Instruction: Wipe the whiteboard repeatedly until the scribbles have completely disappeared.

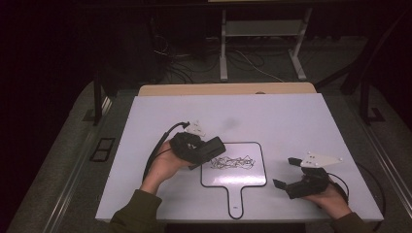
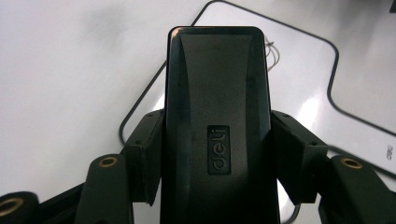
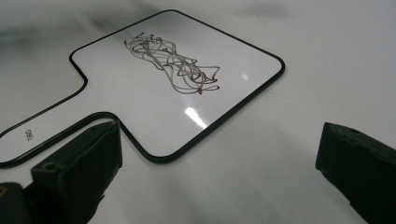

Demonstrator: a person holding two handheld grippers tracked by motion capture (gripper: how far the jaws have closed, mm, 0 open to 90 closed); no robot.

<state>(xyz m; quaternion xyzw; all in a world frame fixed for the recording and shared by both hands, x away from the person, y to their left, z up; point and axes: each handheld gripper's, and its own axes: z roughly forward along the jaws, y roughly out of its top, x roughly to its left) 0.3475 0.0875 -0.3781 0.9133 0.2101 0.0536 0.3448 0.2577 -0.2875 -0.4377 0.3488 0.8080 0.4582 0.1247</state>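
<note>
A small white paddle-shaped whiteboard (image 1: 243, 177) with a black rim lies on the table, its handle toward me. A tangle of dark scribble (image 1: 232, 162) crosses its upper half. My left gripper (image 1: 206, 150) hovers at the board's top left corner, shut on a black board eraser (image 1: 212, 147). In the left gripper view the eraser (image 2: 217, 116) stands lengthwise between the two pads of the left gripper (image 2: 217, 158), over the board's corner (image 2: 299, 56). My right gripper (image 1: 284, 172) rests right of the board, open and holding nothing. The right gripper view looks between the right gripper's (image 3: 219, 158) jaws at the scribble (image 3: 173, 65).
The white tabletop (image 1: 291, 121) ends close to my forearms at the front. A wooden strip (image 1: 228, 89) runs along its far edge. Beyond it are a metal stand (image 1: 223, 48) and loose cables on the floor. Each gripper trails a black cable.
</note>
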